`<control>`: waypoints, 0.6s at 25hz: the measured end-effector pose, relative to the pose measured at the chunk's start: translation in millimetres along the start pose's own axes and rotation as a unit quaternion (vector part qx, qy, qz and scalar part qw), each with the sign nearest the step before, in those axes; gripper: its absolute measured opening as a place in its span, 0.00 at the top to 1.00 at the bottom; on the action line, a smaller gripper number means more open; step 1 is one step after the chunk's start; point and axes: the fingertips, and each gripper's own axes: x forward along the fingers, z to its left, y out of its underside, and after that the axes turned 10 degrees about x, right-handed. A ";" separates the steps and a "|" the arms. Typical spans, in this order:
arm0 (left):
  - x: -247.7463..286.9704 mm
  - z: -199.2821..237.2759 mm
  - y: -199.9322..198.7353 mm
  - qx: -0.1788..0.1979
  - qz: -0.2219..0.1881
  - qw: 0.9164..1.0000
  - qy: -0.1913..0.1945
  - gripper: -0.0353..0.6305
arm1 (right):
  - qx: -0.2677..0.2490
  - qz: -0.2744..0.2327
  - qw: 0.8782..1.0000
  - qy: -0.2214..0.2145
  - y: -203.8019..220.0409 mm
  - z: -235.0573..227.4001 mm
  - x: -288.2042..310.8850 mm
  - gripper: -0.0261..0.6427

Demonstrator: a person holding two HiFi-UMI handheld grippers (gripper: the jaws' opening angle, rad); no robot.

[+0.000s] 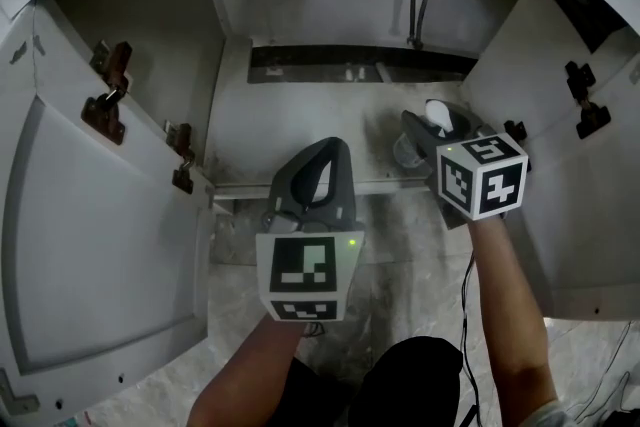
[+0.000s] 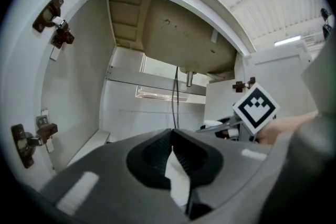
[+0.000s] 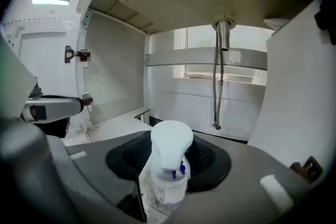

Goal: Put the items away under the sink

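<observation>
White under-sink cabinet (image 1: 300,105) stands open. Right hand-held gripper (image 3: 169,139), jaws parted, straddles a clear, white-capped plastic spray bottle (image 3: 169,182), apparently placed; next, withdraw without tipping it. Left hand-held gripper (image 2: 173,134) closed, empty.

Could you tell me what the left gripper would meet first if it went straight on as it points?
Likely the hanging hoses, or if it passes beside them, the cupboard's back wall; depth is unclear. Nothing nearer shows ahead of the left gripper.

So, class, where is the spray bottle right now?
The spray bottle stands upright between the jaws of the right gripper, at the right front of the open cabinet, right of the left gripper in the head view.
</observation>
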 end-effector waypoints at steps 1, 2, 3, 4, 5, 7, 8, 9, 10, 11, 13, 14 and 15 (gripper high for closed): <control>0.3 -0.3 0.3 -0.002 0.000 1.000 0.001 0.93 | 0.002 -0.008 1.000 -0.002 -0.9 0.2 -1.1 0.66; 0.7 -0.6 0.4 -0.003 0.001 1.000 0.001 0.93 | 0.006 -0.018 1.000 -0.003 -3.0 0.1 -2.6 0.65; 1.1 -0.7 0.4 -0.002 0.001 1.000 0.001 0.93 | 0.010 -0.029 1.000 -0.003 -6.0 -0.2 -4.5 0.63; 1.4 -0.8 0.4 -0.002 0.001 1.000 0.001 0.93 | 0.014 -0.039 0.999 -0.003 -9.0 -0.3 -6.4 0.62; 1.6 -1.2 0.5 -0.001 0.001 1.000 0.001 0.93 | 0.016 -0.046 0.999 -0.004 -11.2 0.1 -8.1 0.61; 1.6 -2.6 1.1 0.002 0.002 1.000 0.001 0.93 | 0.014 -0.057 0.998 -0.006 -14.0 1.5 -12.8 0.57; 1.7 -3.1 1.3 0.003 0.002 1.000 0.001 0.93 | 0.011 -0.065 0.998 -0.005 -15.5 1.6 -16.4 0.56; 2.0 -3.2 1.4 0.005 0.003 1.000 0.000 0.93 | 0.009 -0.074 0.997 -0.002 -17.3 1.0 -20.8 0.55; 1.9 -3.0 1.5 0.006 0.004 1.000 -0.001 0.93 | 0.009 -0.084 0.996 0.002 -18.8 0.0 -25.5 0.55; 0.6 -3.0 2.1 0.008 0.007 1.000 -0.002 0.93 | 0.012 -0.093 0.996 0.005 -19.7 -0.8 -30.1 0.55; -6.5 -3.5 2.7 0.008 0.016 1.000 -0.005 0.93 | 0.028 -0.109 0.994 0.006 -21.1 -0.5 -39.9 0.55; -11.7 -3.3 1.3 -0.001 0.020 1.000 -0.009 0.93 | 0.038 -0.116 0.993 0.006 -22.6 -0.1 -45.0 0.55; -18.1 -2.4 -1.3 -0.017 0.022 0.999 -0.017 0.93 | 0.048 -0.119 0.992 0.007 -24.0 0.8 -50.9 0.55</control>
